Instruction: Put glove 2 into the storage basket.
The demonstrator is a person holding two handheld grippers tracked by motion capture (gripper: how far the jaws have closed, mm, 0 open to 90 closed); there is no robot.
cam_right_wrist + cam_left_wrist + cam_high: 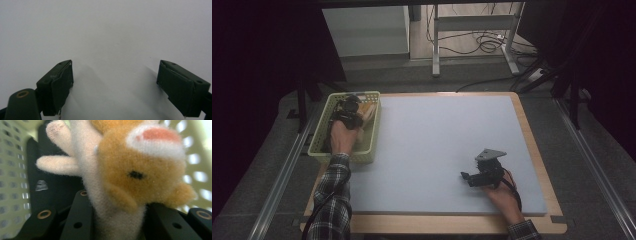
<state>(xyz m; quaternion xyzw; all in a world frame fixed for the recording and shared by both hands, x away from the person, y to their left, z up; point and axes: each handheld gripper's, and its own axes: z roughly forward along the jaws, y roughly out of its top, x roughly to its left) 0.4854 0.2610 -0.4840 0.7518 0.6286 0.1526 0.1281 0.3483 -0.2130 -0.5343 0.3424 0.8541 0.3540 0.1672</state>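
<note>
Right gripper [465, 176] rests on the white mat [437, 150], near its front right corner, jaws spread wide with nothing between them (bare mat under them in its own view). Left gripper [353, 111] reaches into the basket [319, 135] at the mat's far left edge, its jaws clamped on a plush toy [125, 177], orange and cream, which sits inside the basket.
</note>
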